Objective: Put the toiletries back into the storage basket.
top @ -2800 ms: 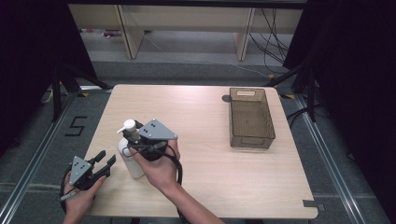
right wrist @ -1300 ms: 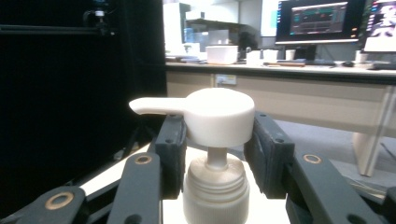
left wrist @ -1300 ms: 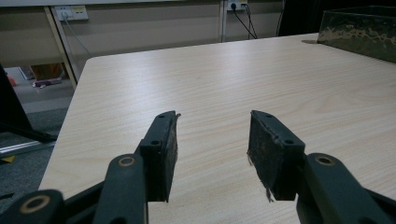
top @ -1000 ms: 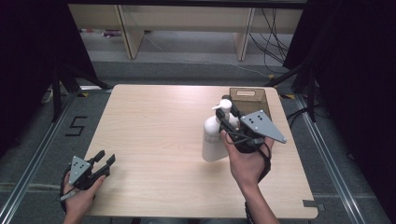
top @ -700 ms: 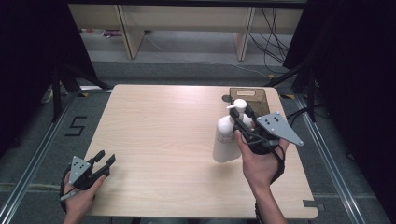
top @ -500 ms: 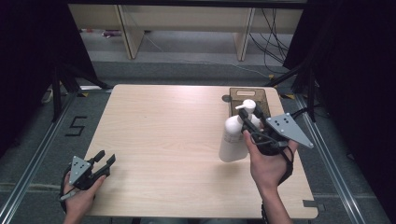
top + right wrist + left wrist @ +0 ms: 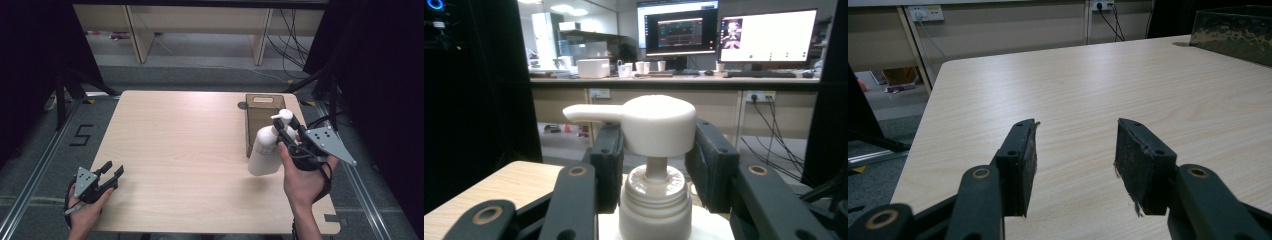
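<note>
right tool (image 7: 654, 165) clamps pump bottle (image 7: 265, 147), its body partly hiding the bin (image 7: 260, 112).

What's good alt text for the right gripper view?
A white pump bottle sits clamped at its neck between the right gripper's two black jaws, nozzle pointing left. Behind it are a wooden table corner, a counter and two lit monitors.

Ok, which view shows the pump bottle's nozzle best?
The right gripper view: the pump head and spout sit close up between the fingers. The high view shows the bottle small, beside the bin.
</note>
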`<state>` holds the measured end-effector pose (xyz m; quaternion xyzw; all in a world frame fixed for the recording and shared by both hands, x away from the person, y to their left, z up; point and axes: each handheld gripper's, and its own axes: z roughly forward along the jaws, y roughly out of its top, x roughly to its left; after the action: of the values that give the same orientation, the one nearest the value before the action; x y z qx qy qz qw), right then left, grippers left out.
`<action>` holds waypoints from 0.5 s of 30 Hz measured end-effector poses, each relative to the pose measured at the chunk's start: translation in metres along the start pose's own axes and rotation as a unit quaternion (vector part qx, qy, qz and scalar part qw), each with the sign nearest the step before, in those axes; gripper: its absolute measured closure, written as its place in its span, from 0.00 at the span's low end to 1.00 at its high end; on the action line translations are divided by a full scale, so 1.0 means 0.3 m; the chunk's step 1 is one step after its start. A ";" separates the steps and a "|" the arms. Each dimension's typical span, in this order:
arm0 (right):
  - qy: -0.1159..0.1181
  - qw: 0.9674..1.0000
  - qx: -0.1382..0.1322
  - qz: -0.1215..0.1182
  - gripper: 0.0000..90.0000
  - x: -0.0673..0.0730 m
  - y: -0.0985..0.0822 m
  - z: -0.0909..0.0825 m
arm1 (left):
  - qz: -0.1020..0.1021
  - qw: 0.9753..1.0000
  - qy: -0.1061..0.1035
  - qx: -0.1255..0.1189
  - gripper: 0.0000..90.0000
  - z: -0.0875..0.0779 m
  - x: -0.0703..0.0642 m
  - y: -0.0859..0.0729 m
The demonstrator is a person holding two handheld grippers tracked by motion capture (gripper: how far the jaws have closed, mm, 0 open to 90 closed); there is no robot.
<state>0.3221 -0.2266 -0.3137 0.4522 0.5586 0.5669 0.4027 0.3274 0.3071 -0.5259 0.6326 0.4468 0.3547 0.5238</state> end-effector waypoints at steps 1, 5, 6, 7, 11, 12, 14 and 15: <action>-0.005 1.000 -0.001 -0.006 0.67 -0.009 -0.001 -0.003 | 0.000 1.000 0.000 0.000 0.55 0.000 0.000 0.000; -0.009 1.000 0.006 0.001 0.67 -0.025 -0.006 -0.011 | 0.001 1.000 0.003 0.003 0.50 0.000 -0.001 0.001; -0.017 1.000 0.003 -0.002 0.67 -0.041 -0.011 -0.017 | 0.003 1.000 0.008 0.011 0.49 -0.002 -0.002 0.003; -0.017 1.000 0.003 -0.002 0.67 -0.041 -0.011 -0.017 | 0.003 1.000 0.008 0.011 0.48 -0.002 -0.002 0.003; -0.025 1.000 0.002 0.001 0.67 -0.063 -0.014 -0.031 | -0.002 1.000 0.009 0.005 0.45 0.000 0.001 0.001; -0.031 1.000 0.007 0.003 0.67 -0.073 -0.013 -0.039 | -0.003 1.000 0.009 0.004 0.43 0.001 0.001 0.001; -0.030 1.000 0.002 0.009 0.67 -0.082 -0.013 -0.043 | -0.001 1.000 0.013 0.010 0.42 -0.002 -0.001 0.003; -0.038 0.999 0.001 0.003 0.67 -0.090 -0.011 -0.047 | 0.000 1.000 0.013 0.011 0.41 -0.002 -0.002 0.003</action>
<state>0.3156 -0.2563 -0.3183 0.4754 0.5423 0.5501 0.4211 0.3270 0.3068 -0.5250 0.6335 0.4573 0.3579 0.5113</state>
